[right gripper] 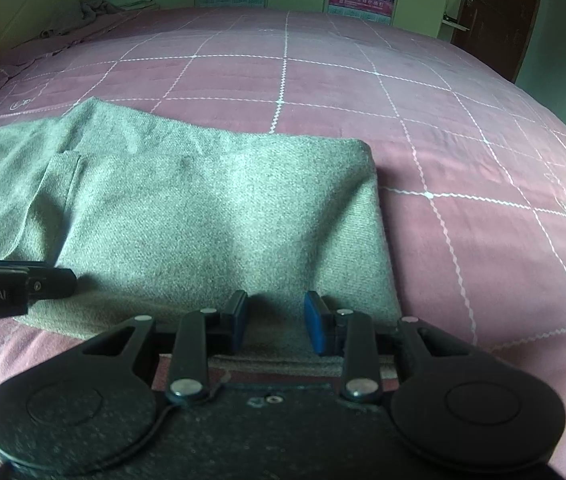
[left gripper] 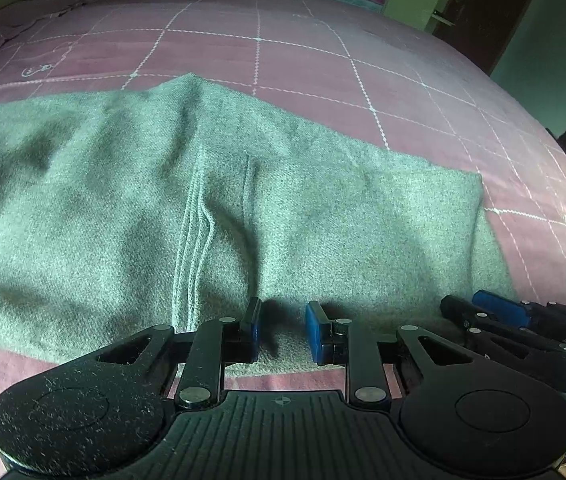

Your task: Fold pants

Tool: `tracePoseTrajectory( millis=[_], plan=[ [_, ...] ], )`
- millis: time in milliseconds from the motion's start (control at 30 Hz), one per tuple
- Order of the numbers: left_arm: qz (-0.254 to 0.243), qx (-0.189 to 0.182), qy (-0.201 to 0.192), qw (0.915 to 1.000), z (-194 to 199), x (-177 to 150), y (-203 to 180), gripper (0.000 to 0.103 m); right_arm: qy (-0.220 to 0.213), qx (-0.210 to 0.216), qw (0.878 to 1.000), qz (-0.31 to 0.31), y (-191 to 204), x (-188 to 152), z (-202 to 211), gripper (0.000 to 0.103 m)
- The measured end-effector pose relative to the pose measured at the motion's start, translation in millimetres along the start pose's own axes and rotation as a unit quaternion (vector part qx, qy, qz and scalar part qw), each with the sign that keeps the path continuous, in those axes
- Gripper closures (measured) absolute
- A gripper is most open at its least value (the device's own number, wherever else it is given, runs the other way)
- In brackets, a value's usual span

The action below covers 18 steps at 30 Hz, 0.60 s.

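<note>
Left wrist view: hand-held gripper (left gripper: pixel 283 330) narrowly parted, seemingly over grey pants (left gripper: pixel 211 216) edge.

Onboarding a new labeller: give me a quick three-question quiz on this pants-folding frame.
1. True or false: the grey pants lie on a pink bedspread with a white grid pattern.
2. Multiple choice: where do the left gripper and right gripper sit?
A. At the near edge of the pants, side by side
B. At opposite ends of the bed
C. Raised high above the pants
3. Short answer: in the left wrist view, what runs lengthwise down the fabric just left of the left gripper?

Key:
1. True
2. A
3. A stitched seam
</note>
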<state>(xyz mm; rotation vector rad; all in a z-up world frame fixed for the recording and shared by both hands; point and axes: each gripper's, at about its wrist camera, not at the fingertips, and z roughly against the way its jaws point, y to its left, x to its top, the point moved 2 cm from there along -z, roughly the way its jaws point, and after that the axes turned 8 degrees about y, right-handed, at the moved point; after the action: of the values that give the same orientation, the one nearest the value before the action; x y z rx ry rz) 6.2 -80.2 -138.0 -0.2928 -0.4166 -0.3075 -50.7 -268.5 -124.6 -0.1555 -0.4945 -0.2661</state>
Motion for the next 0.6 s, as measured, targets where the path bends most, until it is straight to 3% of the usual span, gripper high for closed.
tracePoseTrajectory(
  millis=[167, 267, 400, 467, 600],
  plan=[
    [-0.011, 0.042, -0.043, 0.9981, 19, -7, -4, 0.078, 0.007, 0.007, 1.0, 0.018, -1, 9, 9, 0.072],
    [-0.038, 0.053, -0.034, 0.9973, 7, -10, -3, 0.078, -0.009, 0.032, 0.999, 0.001, 2, 15, 17, 0.07],
    [-0.028, 0.048, -0.029, 0.998, 8, -6, -1, 0.078, -0.001, 0.053, 0.998, 0.015, 21, 14, 9, 0.069],
    [-0.012, 0.035, -0.027, 0.9989, 12, -4, 4, 0.078, 0.007, 0.042, 0.998, 0.036, 28, 10, 0, 0.069],
    [0.022, 0.031, -0.034, 0.9987, 24, -4, 17, 0.078, 0.001, 0.065, 0.998, 0.005, 22, 16, 8, 0.068]
  ],
)
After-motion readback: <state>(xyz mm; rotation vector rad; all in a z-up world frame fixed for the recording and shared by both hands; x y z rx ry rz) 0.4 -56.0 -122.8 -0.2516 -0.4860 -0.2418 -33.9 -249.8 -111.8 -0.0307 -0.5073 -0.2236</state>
